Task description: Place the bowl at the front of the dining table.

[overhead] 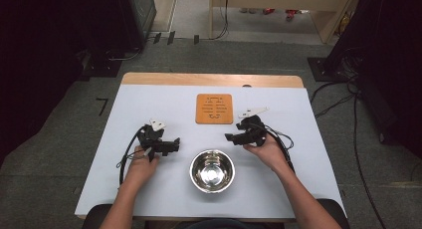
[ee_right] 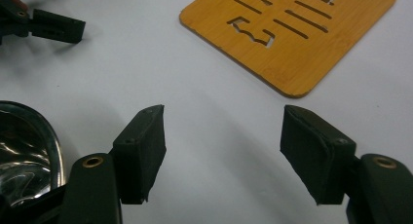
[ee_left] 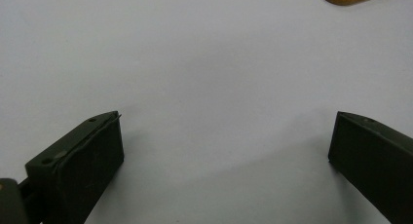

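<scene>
Steel bowl [overhead: 212, 170]: stands empty on the white table cover [overhead: 149, 97], near the person's edge, between the two hands and touching neither gripper.
Right gripper [overhead: 230, 137]: above and to the right of the bowl in the high view, pointing left; jaws apart with only bare cover between them. In the right gripper view the bowl's rim [ee_right: 29, 146] sits just beside its left jaw.
Left gripper [overhead: 175, 144]: left of the bowl, near it, pointing toward it; jaws spread wide over bare cover, gripping nothing.
Bamboo trivet [overhead: 214, 108]: flat beyond the bowl, between the two grippers' far sides, apart from both.
</scene>
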Available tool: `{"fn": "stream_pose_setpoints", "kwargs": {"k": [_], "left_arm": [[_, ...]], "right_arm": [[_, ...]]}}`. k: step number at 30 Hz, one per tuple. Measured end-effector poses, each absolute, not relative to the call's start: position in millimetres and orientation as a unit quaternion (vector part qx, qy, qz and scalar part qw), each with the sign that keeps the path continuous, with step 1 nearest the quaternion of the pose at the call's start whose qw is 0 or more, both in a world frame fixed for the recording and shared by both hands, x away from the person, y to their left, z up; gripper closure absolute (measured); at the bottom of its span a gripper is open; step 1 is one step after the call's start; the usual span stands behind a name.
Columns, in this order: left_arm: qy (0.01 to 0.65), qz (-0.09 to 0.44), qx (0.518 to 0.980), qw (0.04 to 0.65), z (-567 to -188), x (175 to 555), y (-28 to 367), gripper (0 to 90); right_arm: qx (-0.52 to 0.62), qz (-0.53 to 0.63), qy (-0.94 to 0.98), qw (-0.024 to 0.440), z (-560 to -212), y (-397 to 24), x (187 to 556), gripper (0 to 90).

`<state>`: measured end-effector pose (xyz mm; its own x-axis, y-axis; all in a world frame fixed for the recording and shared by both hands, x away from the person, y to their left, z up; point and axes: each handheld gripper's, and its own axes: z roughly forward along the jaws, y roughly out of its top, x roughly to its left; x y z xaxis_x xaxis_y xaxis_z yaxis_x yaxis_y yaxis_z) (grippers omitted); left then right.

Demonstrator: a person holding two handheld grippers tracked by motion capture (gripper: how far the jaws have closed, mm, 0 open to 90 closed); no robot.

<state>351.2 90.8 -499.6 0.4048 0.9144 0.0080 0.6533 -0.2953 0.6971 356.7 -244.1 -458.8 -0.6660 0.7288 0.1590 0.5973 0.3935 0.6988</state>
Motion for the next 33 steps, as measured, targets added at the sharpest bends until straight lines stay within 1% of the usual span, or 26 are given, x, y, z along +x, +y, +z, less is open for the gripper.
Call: {"fn": "stream_pose_setpoints", "kwargs": {"k": [33], "left_arm": [[0.505,0.209,0.777,0.314,-499.7,351.2,90.7,0.0]], "right_arm": [[0.349,0.396,0.847,0.058,-450.0,-223.2,342.7,38.8]]}}
